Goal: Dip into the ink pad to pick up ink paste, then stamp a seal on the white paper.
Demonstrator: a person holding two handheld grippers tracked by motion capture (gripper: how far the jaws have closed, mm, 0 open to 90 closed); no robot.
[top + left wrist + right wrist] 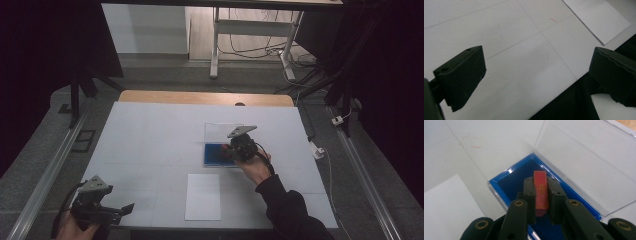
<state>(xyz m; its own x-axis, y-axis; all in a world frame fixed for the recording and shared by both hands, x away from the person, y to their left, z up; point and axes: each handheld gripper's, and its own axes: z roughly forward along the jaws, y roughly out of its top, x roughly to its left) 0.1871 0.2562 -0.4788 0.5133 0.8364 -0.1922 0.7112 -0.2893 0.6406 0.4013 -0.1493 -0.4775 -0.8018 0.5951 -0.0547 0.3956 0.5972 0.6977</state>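
A thin red block [541, 192] with gold lines is pinched between the two black jaws of my right gripper [541, 185], just above the blue inside of an open clear-lidded case [511, 176]. From above, that gripper [235, 148] hangs over the blue case [212, 155] right of the table's middle, with red [223, 150] showing beside it. The case's clear lid [217, 131] stands open behind it. My left gripper [131, 207] rests at the near left corner, jaws wide apart with nothing between them. In its own view the left gripper [536, 72] frames bare white table.
A white sheet of paper [203, 196] lies on the white table [150, 140] near the front edge, between the two hands; its corner [596, 17] appears in the left gripper view. A dark sleeve [290, 215] crosses the near right. Metal rails and table legs stand beyond the table.
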